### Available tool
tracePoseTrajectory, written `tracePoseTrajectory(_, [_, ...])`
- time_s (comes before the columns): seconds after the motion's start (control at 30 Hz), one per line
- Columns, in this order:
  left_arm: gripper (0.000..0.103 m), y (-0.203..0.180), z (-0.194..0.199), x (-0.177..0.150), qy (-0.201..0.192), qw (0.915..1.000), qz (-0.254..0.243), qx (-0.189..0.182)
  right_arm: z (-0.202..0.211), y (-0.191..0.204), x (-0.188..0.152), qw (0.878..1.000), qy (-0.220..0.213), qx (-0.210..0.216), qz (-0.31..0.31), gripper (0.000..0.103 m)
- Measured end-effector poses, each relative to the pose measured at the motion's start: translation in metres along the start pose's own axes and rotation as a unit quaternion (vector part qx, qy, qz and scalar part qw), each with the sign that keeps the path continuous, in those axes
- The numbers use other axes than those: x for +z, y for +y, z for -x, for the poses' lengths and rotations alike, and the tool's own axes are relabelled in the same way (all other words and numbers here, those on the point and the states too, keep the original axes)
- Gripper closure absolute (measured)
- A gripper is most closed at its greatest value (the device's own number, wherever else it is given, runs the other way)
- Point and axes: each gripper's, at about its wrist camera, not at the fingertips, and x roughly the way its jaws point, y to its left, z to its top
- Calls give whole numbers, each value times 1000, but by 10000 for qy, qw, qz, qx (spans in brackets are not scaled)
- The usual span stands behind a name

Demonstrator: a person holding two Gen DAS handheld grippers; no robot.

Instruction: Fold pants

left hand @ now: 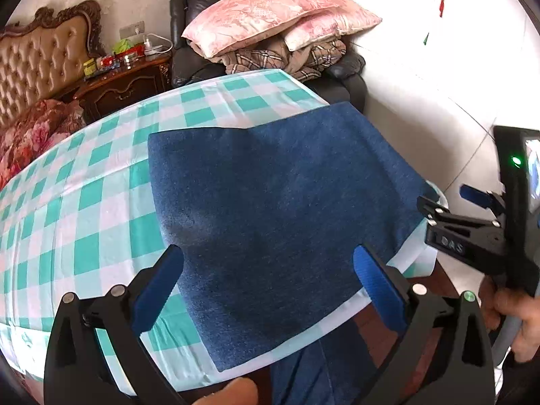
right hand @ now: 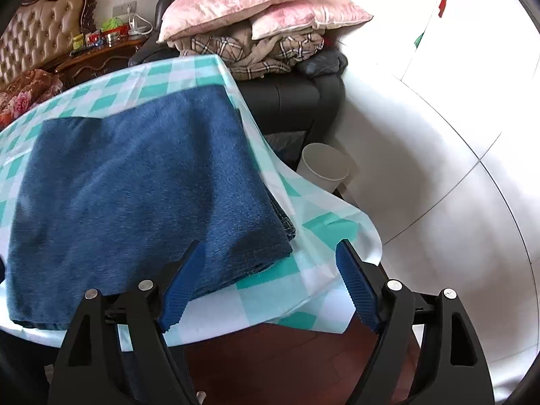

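Two sets of tongs sit spread wide on my feeds, neither clamped on anything. My left gripper point(left hand: 268, 287) hovers over the near edge of the blue pants point(left hand: 280, 202), which lie folded into a flat block on the green-and-white checked cloth point(left hand: 77, 202), one part hanging over the near edge. My right gripper point(right hand: 266, 283) is poised just off the block's near right corner, above the cloth's draped hem. Behind, pink pillows point(right hand: 256, 3) are stacked on a dark armchair point(right hand: 290, 98).

Tufted headboard point(left hand: 40, 64), dark nightstand point(left hand: 125, 89), black armchair point(right hand: 290, 98) — pink pillows point(left hand: 270, 17), white tiled floor point(right hand: 455, 168)
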Motion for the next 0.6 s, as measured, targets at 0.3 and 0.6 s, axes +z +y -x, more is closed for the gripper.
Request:
tracePoseTrajectory(0.3, [2, -2, 9, 15, -129, 9998, 120, -77, 27, -3, 11, 9997, -167, 87, -133, 24])
tracePoseTrajectory(0.6, [2, -11, 5, 21, -74, 10000, 61, -6, 32, -2, 15, 9994, -222, 158, -204, 24])
